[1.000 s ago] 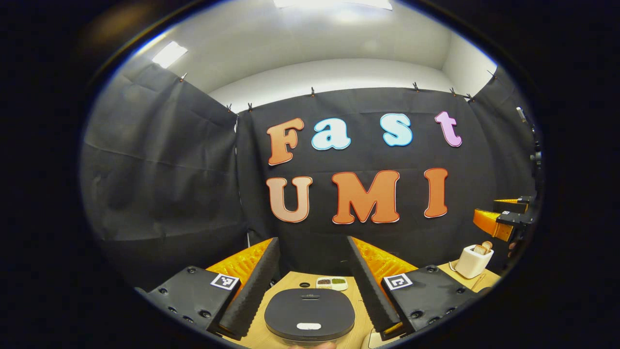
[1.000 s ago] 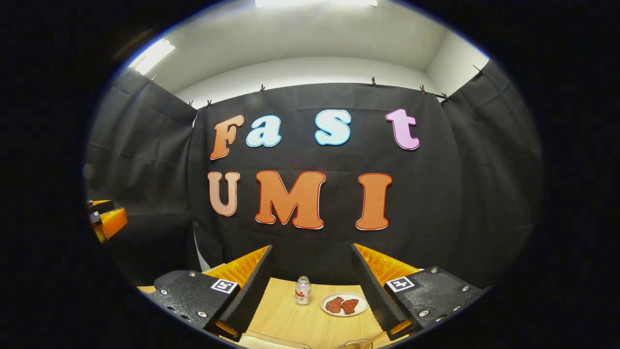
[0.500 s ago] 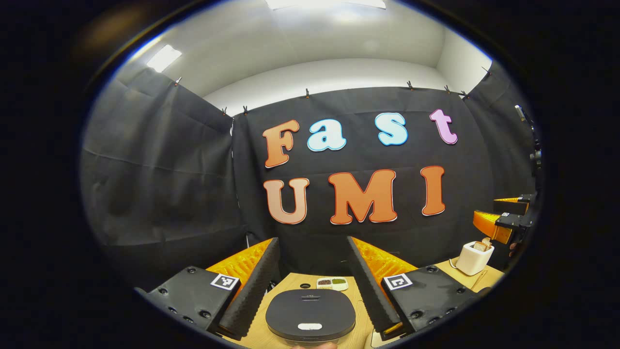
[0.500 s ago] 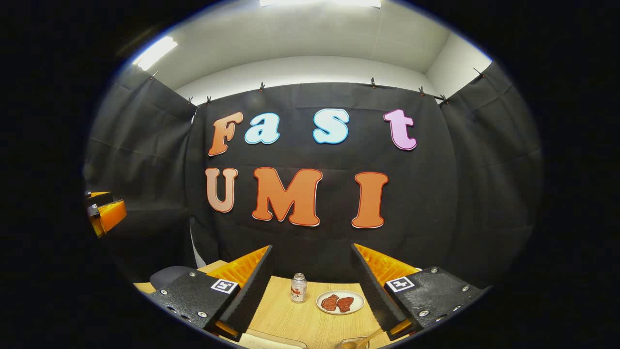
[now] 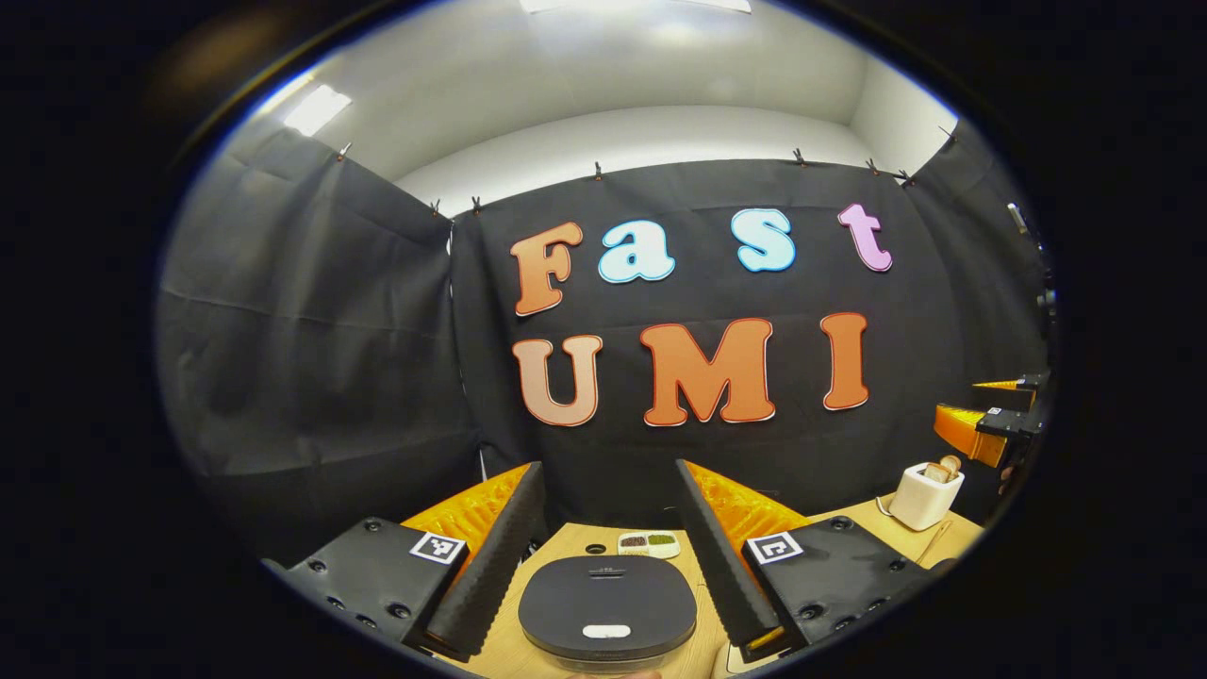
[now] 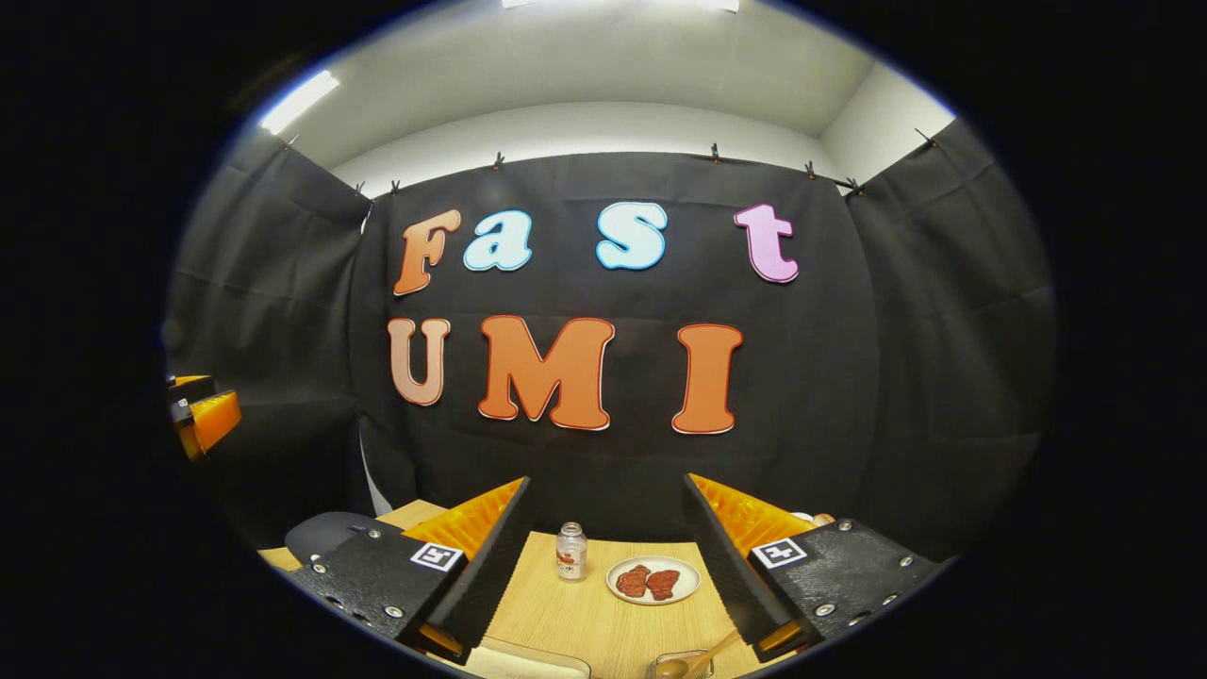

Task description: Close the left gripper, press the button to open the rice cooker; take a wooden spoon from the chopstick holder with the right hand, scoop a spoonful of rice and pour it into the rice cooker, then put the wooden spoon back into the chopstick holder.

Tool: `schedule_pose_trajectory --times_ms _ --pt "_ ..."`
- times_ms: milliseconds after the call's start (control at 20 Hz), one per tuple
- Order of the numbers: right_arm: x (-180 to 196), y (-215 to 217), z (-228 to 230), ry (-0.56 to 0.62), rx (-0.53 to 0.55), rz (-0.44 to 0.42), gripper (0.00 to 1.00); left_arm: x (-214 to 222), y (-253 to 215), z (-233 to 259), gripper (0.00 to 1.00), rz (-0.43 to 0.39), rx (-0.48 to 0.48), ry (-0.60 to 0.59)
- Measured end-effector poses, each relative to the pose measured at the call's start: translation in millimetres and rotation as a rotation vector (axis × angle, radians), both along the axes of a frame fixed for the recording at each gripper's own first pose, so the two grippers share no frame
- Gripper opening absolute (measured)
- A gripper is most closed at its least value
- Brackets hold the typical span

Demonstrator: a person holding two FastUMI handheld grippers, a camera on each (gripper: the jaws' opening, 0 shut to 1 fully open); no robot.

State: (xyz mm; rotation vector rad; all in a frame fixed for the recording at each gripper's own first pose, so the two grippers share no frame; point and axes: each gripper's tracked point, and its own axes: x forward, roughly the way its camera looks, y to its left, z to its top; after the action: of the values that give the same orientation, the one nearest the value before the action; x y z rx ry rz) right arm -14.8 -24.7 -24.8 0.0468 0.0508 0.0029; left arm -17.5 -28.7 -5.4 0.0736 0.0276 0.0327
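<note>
Rice cooker [image 5: 606,606] sits at six o'clock, lid down; my left gripper [image 5: 603,547] hangs above, jaws wide and empty, unready for pressing.

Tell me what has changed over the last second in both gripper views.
Little. Both views tipped slightly downward: the rice cooker shows a bit fuller between the left gripper, and a spoon has come into sight by the right gripper. Nothing was grasped or released. Both grippers stay open, lid closed, plate and bottle unmoved.
</note>
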Motion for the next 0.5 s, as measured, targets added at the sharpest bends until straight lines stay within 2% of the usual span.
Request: schedule_pose_trajectory --times_ms 250,350,500 --pt "0.4 -2.5 -8.9 0.022 -0.009 -0.013 0.95 7.2 10.3 -15.6 0.92 0.016 -0.001 0.048" --pt "2.2 -0.5 -12.1 0.03 -0.003 -0.01 0.96 9.5 11.3 -22.0 0.81 0.01 -0.004 0.076" --pt "4.2 0.1 -13.9 0.035 -0.007 -0.01 0.96 12.1 23.2 -31.3 0.48 0.038 0.005 0.112"
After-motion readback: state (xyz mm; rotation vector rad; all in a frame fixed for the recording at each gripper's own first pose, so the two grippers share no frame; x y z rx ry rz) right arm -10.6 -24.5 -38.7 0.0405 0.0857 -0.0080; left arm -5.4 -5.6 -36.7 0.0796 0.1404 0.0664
